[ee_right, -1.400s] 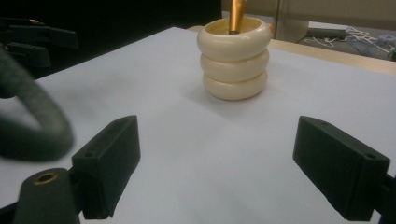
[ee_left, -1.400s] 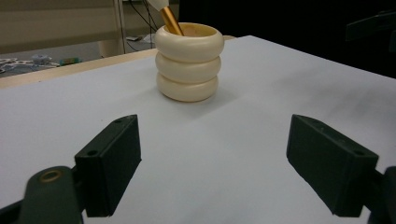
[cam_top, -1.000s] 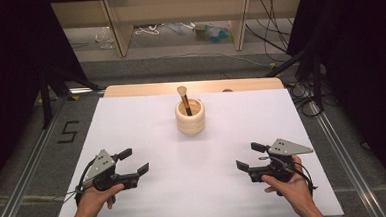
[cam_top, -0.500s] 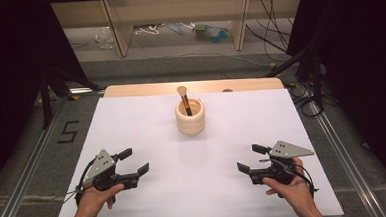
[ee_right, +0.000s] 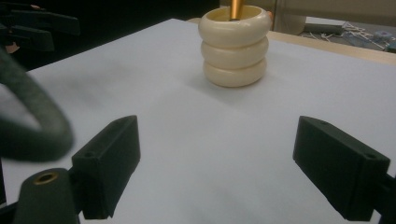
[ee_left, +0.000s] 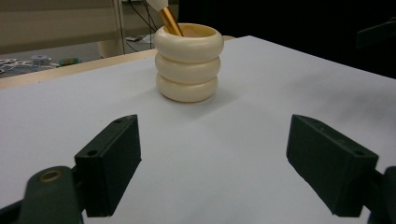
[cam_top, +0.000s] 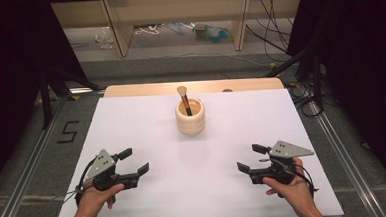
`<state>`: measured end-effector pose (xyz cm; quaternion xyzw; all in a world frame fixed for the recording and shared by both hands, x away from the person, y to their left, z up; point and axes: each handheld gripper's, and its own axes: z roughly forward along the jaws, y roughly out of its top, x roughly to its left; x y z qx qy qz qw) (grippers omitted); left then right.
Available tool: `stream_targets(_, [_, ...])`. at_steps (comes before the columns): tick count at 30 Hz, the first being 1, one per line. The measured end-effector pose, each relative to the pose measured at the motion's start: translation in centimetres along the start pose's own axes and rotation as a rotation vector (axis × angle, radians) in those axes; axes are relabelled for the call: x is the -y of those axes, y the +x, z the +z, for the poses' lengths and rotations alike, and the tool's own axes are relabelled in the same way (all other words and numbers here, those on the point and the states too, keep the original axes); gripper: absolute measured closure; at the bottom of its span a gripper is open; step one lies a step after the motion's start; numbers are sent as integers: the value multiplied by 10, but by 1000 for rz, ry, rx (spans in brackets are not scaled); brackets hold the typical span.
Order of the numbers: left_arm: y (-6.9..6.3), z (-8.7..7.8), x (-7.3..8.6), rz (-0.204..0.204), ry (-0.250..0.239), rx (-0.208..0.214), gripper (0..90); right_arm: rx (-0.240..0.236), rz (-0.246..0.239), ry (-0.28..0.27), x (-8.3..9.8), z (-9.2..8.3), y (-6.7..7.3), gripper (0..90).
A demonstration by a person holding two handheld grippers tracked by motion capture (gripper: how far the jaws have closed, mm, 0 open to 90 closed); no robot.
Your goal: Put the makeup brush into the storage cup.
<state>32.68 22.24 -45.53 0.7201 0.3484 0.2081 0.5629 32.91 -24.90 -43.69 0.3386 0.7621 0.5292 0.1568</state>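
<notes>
Left tongs [cam_top: 133, 161] agape, right tongs [cam_top: 251, 158] agape, low

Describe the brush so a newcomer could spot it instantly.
Start at the white table; toward its far edge, midway across, stands a cream ribbed cup. The brush leans inside it, pale bristles up, golden handle: the one thing in that cup.
</notes>
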Motion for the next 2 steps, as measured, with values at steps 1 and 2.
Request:
stream_targets(1, [0, 0, 0, 1, 0, 0, 177, 0, -1, 2, 0, 0, 0, 160])
stream_targets(2, [0, 0, 0, 1, 0, 0, 177, 1, -2, 12, 0, -1, 0, 160])
